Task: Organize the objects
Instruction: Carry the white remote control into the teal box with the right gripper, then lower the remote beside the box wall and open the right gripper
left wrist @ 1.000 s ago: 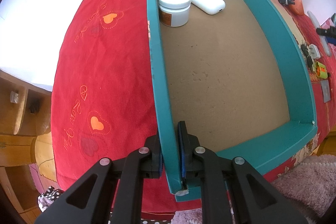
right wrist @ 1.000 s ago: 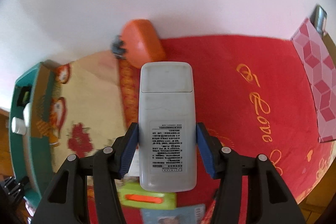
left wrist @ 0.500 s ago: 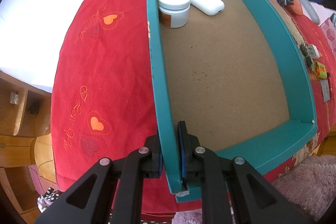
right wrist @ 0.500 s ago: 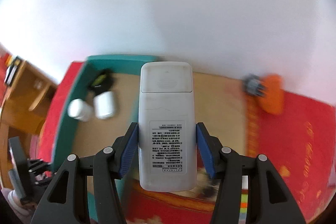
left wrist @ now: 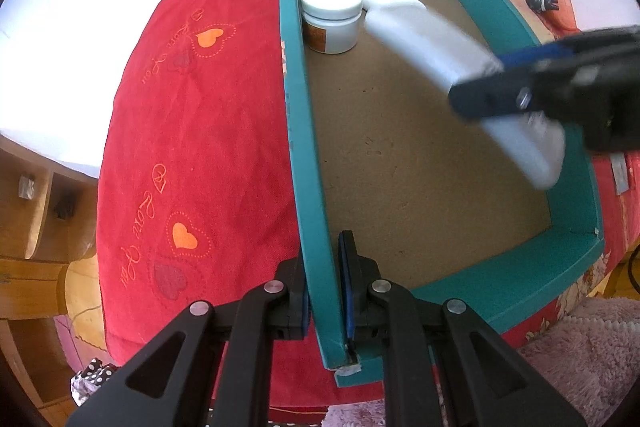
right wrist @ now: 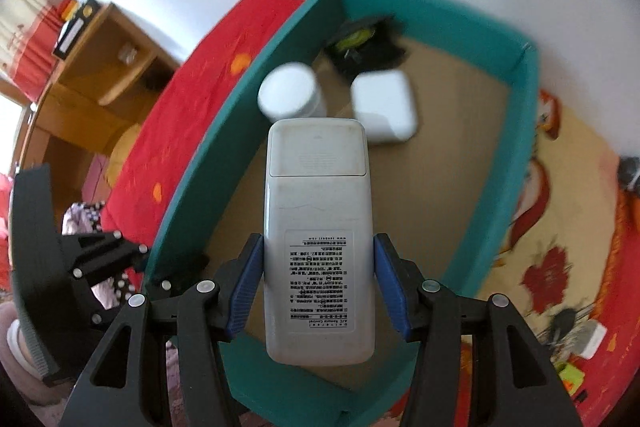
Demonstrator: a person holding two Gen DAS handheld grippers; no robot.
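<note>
A teal open box (left wrist: 310,167) with a brown floor stands on a red cloth. My left gripper (left wrist: 324,267) is shut on its near left wall, one finger inside and one outside. In the far corner of the box are a white jar (left wrist: 332,15), a white case (right wrist: 384,111) and a black object with a green part (right wrist: 360,43). My right gripper (right wrist: 318,279) is shut on a white remote control (right wrist: 318,227), label side up, held above the box floor. The left wrist view shows the remote (left wrist: 432,39) and the right gripper (left wrist: 500,79) blurred over the box's right side.
The red cloth with hearts (left wrist: 192,147) spreads left of the box. A wooden shelf unit (left wrist: 36,207) stands further left. An orange object (left wrist: 560,7) and small items (right wrist: 588,339) lie on the patterned cloth right of the box. A pink fluffy rug (left wrist: 580,359) is at the near right.
My right gripper has carried the remote leftwards from over the cloth to above the box and has come into the left wrist view. The left gripper has kept its hold on the wall.
</note>
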